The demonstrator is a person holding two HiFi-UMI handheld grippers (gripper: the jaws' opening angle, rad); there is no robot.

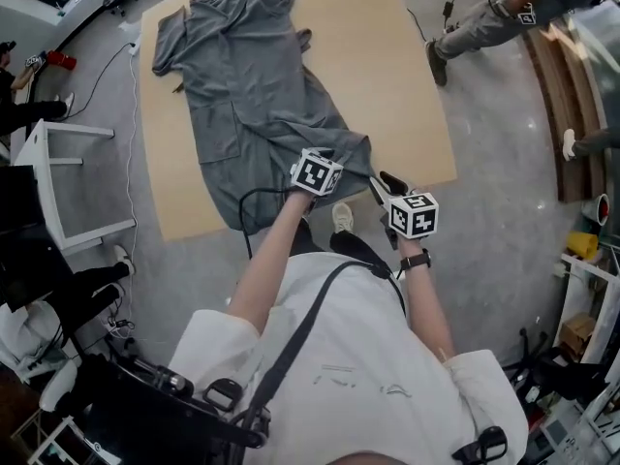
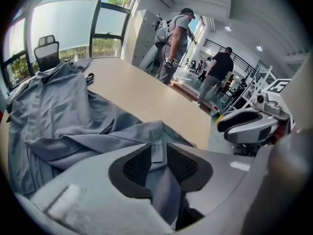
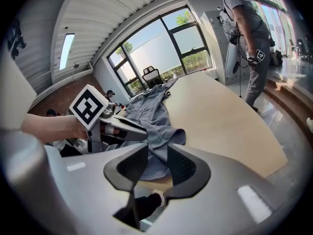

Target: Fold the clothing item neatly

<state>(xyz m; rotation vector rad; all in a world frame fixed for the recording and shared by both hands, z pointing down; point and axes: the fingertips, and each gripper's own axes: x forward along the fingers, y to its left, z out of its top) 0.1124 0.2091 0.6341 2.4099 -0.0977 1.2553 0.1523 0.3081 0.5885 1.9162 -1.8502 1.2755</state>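
The left gripper [image 2: 159, 161] pinches the near hem of the grey garment [image 1: 254, 95]. The right gripper [image 3: 157, 164] stands with fingers apart, empty, just beside that hem.

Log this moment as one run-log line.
left claw: shut on grey garment hem | right claw: open, empty, at table near edge | grey garment: spread on table, not yet folded

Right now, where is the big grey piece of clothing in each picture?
Head view: the grey cloth garment lies spread from top centre down to the table's near edge.
Left gripper view: it fills the left and middle, with a fold between the jaws.
Right gripper view: centre, just beyond the jaws.
Shared landmark: the tan wooden table underneath.
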